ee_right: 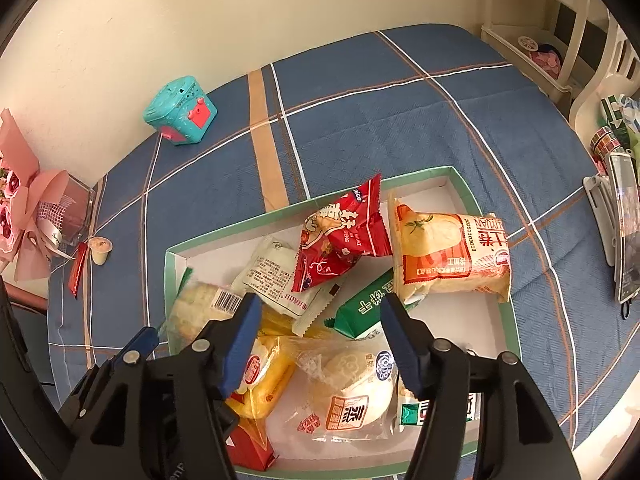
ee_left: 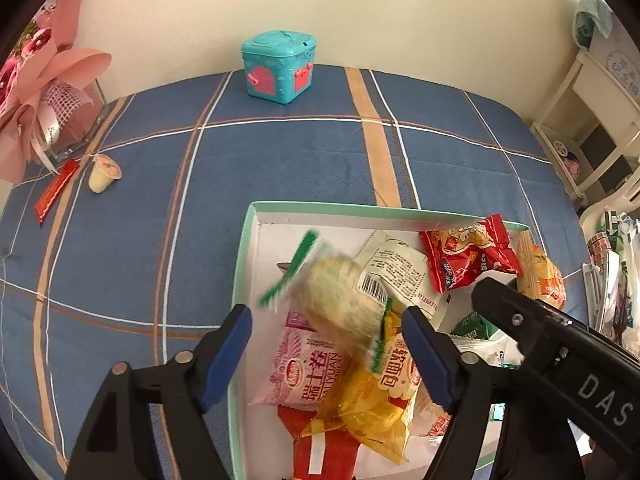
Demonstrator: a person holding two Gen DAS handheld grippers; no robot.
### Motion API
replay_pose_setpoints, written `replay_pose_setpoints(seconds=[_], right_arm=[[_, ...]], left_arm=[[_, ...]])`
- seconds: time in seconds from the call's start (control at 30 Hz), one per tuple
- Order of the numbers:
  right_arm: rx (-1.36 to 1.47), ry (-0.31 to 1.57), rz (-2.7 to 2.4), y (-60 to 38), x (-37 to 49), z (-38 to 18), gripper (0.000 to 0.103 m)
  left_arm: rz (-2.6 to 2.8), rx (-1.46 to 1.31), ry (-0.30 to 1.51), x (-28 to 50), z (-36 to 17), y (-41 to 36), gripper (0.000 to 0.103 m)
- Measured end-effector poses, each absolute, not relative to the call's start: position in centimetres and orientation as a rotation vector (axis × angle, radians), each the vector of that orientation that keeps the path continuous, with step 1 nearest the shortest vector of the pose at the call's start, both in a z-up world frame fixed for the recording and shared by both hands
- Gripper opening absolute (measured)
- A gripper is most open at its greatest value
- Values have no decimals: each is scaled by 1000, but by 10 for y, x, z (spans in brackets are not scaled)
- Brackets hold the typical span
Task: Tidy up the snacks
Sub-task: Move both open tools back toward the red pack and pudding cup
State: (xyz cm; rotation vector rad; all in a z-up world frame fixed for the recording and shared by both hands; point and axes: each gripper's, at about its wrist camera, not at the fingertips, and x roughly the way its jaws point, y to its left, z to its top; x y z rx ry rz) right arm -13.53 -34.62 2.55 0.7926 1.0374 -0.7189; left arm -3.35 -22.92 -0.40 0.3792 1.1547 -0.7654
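Left gripper [ee_left: 326,344] spread wide, empty above blurred clear-wrapped pale cake packet [ee_left: 340,300] over green-rimmed white cardboard box [ee_left: 239,264]; right gripper [ee_right: 316,334] likewise wide. Best withdrawn straight upward, clear of wrappers.

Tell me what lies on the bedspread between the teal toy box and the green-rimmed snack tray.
Nothing: between the teal toy box and the green-rimmed snack tray lies bare blue plaid bedspread, clearest in the left wrist view.
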Motion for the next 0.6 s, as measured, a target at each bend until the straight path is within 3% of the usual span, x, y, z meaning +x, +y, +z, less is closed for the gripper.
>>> replay_pose_setpoints(seconds=[0.6], right_arm=[[751,1025,-729,-337,-139,44,64]], left_arm=[[-547,203,1202,30,0,-167,87]])
